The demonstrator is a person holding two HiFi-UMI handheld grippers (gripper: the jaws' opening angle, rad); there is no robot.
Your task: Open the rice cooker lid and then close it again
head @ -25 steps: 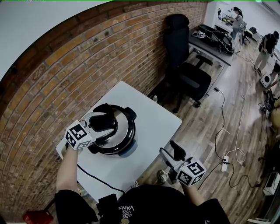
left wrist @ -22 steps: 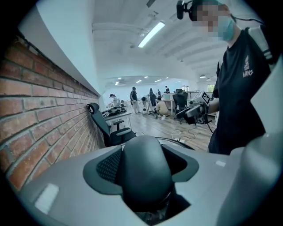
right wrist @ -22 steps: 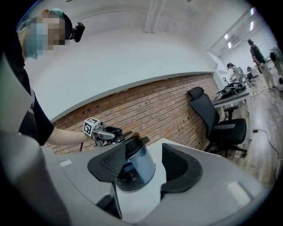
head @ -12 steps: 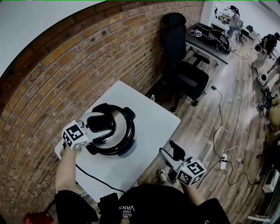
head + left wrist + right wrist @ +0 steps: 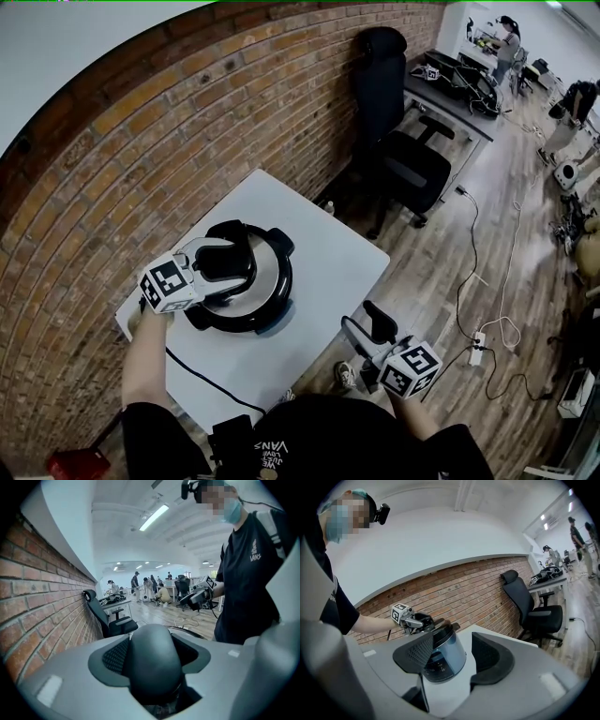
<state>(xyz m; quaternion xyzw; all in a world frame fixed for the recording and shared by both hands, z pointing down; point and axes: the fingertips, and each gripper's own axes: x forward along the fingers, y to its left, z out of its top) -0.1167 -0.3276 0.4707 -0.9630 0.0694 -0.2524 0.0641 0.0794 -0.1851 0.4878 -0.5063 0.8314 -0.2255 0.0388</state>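
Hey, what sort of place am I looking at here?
Probably an open-plan office or lab workspace: a brick wall, black office chairs at desks loaded with equipment, and cables with a power strip across the wood floor. People work farther back.

brick wall (image 5: pixel 187 122) just beyond left hand-held gripper (image 5: pixel 225 262); black office chair (image 5: pixel 403 159), desk (image 5: pixel 450 98) farther off; wood floor (image 5: pixel 450 272) under right hand-held gripper (image 5: pixel 364 326).

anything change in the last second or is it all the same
Nothing visibly moved. The left gripper still has its jaws closed around the lid handle of the rice cooker, and the lid is still down. The right gripper still hangs open and empty off the edge of the table.
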